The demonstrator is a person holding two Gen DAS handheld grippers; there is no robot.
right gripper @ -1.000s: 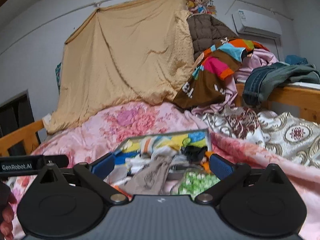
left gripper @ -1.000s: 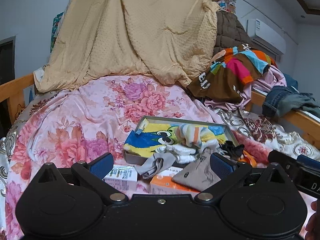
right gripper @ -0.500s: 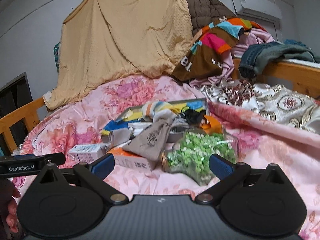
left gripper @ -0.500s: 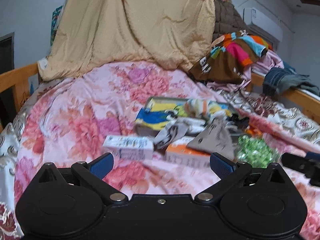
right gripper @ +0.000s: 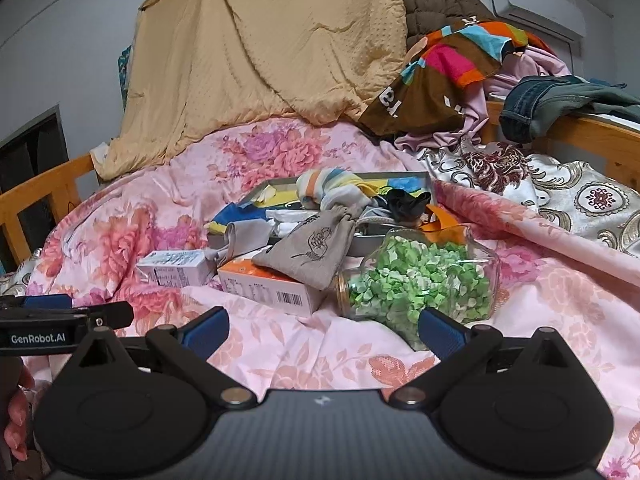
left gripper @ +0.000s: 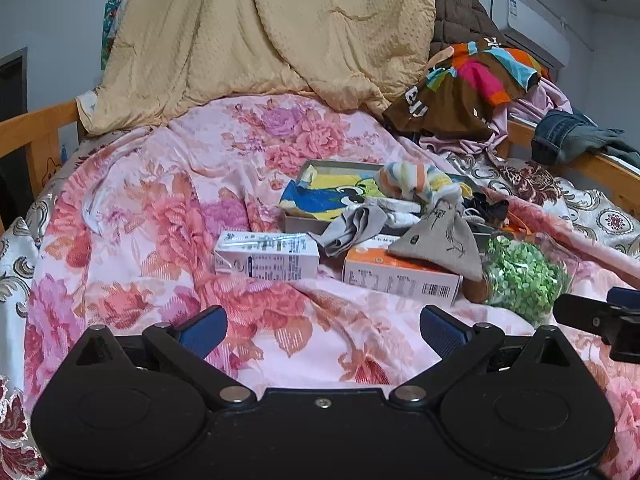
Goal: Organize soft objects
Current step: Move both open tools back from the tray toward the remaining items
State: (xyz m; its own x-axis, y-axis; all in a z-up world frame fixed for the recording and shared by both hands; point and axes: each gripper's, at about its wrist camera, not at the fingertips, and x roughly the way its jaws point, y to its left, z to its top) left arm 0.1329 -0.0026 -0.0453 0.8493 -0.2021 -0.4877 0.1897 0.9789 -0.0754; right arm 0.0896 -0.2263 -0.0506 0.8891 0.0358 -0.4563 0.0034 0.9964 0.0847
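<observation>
A shallow grey box on the floral bed holds soft things: a yellow and blue cloth, a striped sock, a black cloth. A grey sock hangs over its front wall. A beige drawstring pouch lies on an orange and white carton. My left gripper is open, well short of the pile and holding nothing. My right gripper is open too, its right finger just in front of the jar.
A white carton lies left of the pile. A jar of green paper stars lies on its side at the right. Clothes and jeans hang on the wooden rail. A tan blanket is draped behind.
Both grippers have pulled back from the pile and risen, so the cartons, pouch and jar now lie in full view ahead. Both stayed open.
</observation>
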